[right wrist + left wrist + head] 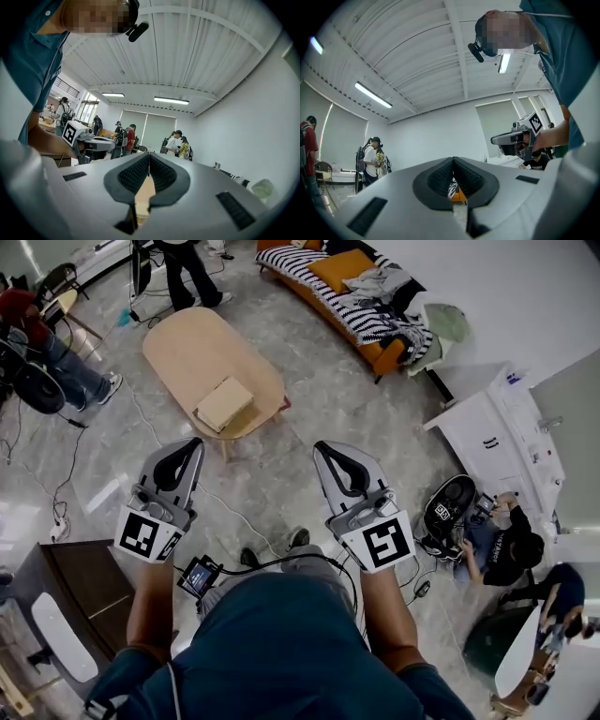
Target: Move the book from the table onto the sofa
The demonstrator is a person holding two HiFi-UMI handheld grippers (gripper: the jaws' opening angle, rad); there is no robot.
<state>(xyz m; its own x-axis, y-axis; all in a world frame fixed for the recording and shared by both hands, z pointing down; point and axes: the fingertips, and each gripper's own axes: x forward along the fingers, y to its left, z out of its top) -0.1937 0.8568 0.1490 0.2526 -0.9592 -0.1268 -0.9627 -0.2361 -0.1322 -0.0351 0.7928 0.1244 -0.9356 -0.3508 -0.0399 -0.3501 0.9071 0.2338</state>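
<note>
**Left gripper** (195,442): jaws were pressed together with nothing between them, and the tool was held level in front of the person's body.

**Table** (183,334): oval and of light wood, it stood at 11 o'clock from the grippers, well apart from both. The book (224,404) lay flat near the table's nearer end, close to the edge and untouched.

**Right gripper** (322,448): jaws were likewise closed and empty, and it was held level beside the left one.

**Sofa** (382,352): it stood at 1 o'clock, well apart from the book.

**Judgement:** The step in hand was the approach to the table, and the pick-up had not begun. To do it well, both sets of jaws would need to open before arrival. The flat book would best be pinched from two opposite sides, one tool on each. A cable (52,498) trailed over the floor at 9 o'clock, so footing deserved care.

**Not established:** The book's cover, its thickness and whether it was a single volume could not be made out. Both gripper views looked across the room and ceiling and did not show the book. The sofa's far end was cut off at the top edge. A striped cover (291,261), an orange cushion (342,268) and loose clothing (380,282) hid most of the seat, so a free landing spot could not be confirmed.
</note>
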